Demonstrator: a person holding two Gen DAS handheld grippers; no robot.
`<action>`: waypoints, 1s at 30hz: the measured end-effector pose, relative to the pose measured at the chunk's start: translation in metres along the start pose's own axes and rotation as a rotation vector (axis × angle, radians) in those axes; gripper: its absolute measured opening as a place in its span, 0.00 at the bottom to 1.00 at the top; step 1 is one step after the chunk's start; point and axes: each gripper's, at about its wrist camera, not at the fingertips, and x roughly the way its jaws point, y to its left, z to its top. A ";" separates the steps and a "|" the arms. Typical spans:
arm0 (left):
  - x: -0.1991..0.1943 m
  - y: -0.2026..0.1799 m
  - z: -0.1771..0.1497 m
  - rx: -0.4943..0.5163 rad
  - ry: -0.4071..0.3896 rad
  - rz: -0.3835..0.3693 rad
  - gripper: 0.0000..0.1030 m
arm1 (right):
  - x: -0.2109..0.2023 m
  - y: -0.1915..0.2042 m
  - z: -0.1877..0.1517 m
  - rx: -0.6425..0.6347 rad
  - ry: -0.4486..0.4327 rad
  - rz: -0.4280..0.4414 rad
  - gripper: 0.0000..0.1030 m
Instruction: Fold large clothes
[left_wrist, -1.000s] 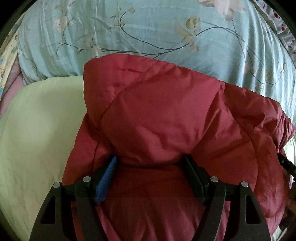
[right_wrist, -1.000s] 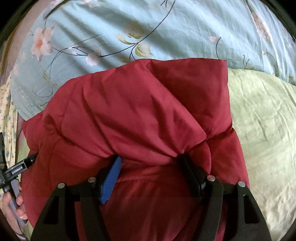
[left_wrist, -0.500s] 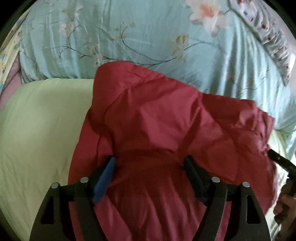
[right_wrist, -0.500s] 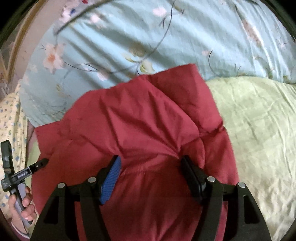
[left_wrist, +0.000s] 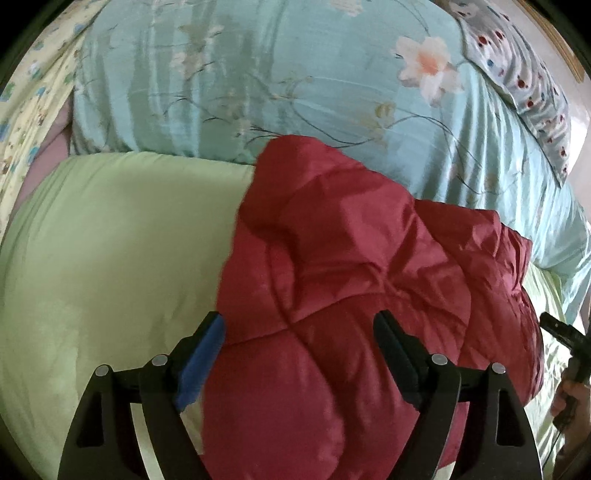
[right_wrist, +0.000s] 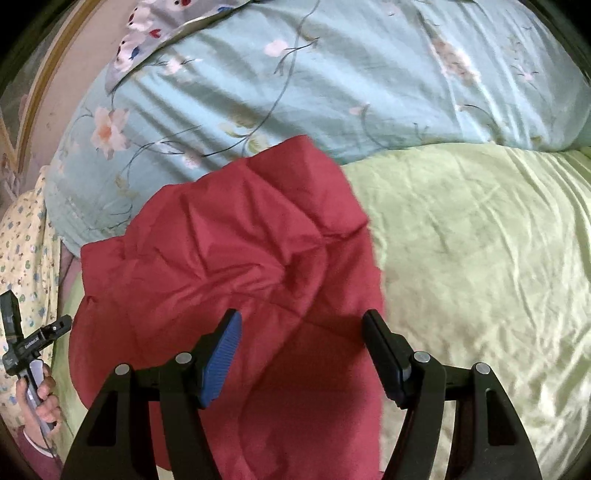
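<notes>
A red quilted puffer garment (left_wrist: 343, 280) lies folded in a thick bundle on the pale green bedspread (left_wrist: 110, 258). It also shows in the right wrist view (right_wrist: 251, 258). My left gripper (left_wrist: 299, 328) is open, its jaws wide apart over the garment's near left part, not clamped on it. My right gripper (right_wrist: 301, 325) is open too, its jaws spread above the garment's near right edge. The other hand's gripper (right_wrist: 26, 343) shows at the far left of the right wrist view.
A light blue floral duvet (left_wrist: 258, 81) is bunched behind the garment; it also fills the back of the right wrist view (right_wrist: 332, 74). A grey patterned pillow (left_wrist: 524, 85) lies at the far right. Green bedspread (right_wrist: 480, 258) spreads right of the garment.
Both grippers have pulled back and up from the garment. The raised fold that stood between the jaws has dropped and lies flatter on the bundle.
</notes>
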 end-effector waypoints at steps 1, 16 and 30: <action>-0.002 0.004 0.000 -0.005 -0.004 0.002 0.82 | -0.002 -0.004 -0.001 0.006 0.002 -0.005 0.67; 0.026 0.056 -0.003 -0.151 0.068 -0.119 0.86 | 0.012 -0.044 -0.012 0.159 0.062 0.067 0.71; 0.083 0.088 0.001 -0.319 0.168 -0.320 0.97 | 0.051 -0.049 -0.021 0.279 0.140 0.230 0.83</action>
